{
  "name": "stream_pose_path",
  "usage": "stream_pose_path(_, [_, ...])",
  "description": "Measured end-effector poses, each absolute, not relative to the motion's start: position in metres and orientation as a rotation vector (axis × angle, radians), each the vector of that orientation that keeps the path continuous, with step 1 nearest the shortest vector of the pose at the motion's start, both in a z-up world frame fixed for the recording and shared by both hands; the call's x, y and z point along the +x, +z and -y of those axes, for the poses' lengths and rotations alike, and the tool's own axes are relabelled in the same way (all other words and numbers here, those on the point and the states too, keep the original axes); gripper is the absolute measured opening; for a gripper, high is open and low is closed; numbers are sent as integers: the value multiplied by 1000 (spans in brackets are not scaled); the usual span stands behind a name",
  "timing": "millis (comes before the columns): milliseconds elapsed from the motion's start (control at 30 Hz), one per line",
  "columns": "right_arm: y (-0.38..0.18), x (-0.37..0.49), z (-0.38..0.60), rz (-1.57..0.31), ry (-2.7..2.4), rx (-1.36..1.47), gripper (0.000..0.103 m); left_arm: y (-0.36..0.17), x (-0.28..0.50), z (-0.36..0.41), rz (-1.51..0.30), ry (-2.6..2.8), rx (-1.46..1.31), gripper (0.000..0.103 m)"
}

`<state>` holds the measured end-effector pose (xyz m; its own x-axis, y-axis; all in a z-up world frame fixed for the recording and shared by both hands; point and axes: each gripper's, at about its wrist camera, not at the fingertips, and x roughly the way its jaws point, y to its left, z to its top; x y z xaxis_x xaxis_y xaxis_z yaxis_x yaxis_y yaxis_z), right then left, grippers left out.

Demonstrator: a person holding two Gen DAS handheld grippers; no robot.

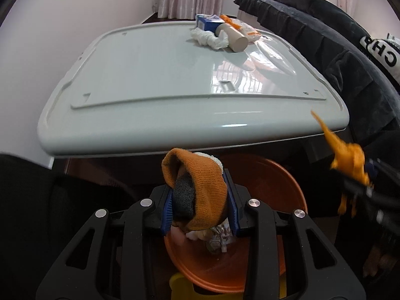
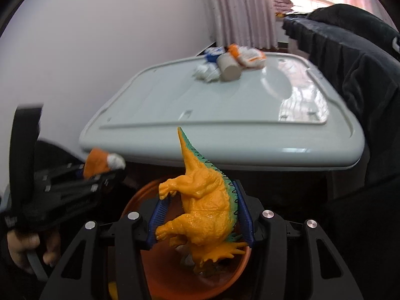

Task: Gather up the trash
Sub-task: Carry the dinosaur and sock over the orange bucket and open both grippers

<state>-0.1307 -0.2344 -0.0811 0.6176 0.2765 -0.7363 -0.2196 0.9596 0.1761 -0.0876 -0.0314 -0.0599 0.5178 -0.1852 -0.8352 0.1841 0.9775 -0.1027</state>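
Note:
My left gripper [image 1: 200, 200] is shut on a soft toy in an orange knit hat [image 1: 197, 182], held over an orange basin [image 1: 275, 182]. My right gripper [image 2: 201, 212] is shut on an orange toy dinosaur [image 2: 207, 200], tail up, above the same basin [image 2: 135, 200]. Each view shows the other gripper blurred at its side. At the far end of the pale table [image 1: 150, 75] lies the trash: a blue box [image 1: 207, 22], crumpled tissue [image 1: 207, 38], a cardboard roll [image 1: 235, 37], an orange-white wrapper [image 1: 247, 28] and a clear plastic bag [image 1: 272, 55].
A dark jacket [image 1: 325, 50] hangs over the table's right side. The basin sits below the table's near edge on something yellow [image 1: 180, 285]. A white wall and pink curtains [image 2: 237, 12] stand behind. A hand [image 2: 22, 247] holds the left gripper's handle.

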Motion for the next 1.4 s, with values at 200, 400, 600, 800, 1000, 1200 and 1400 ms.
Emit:
stream_pose_path(200, [-84, -136, 220, -853, 304, -11, 50, -68, -84, 30, -1025, -198, 1, 33])
stream_pose_path(400, [-91, -131, 228, -885, 276, 18, 50, -77, -83, 32, -1051, -191, 20, 34])
stream_pose_path(600, [-93, -130, 228, -899, 272, 22, 50, -79, -83, 38, -1057, -204, 40, 34])
stream_pose_path(800, [-94, -128, 226, -903, 271, 22, 50, -80, -82, 39, -1064, -206, 42, 34])
stream_pose_path(1000, [-95, -127, 226, -912, 271, 24, 50, -81, -83, 40, -1069, -213, 41, 35])
stream_pose_path(1200, [-91, -128, 231, -884, 248, 45, 65, -78, -85, 42, -1045, -198, 62, 63])
stream_pose_path(1400, [-91, -127, 233, -886, 239, 56, 65, -79, -84, 40, -1051, -188, 53, 63])
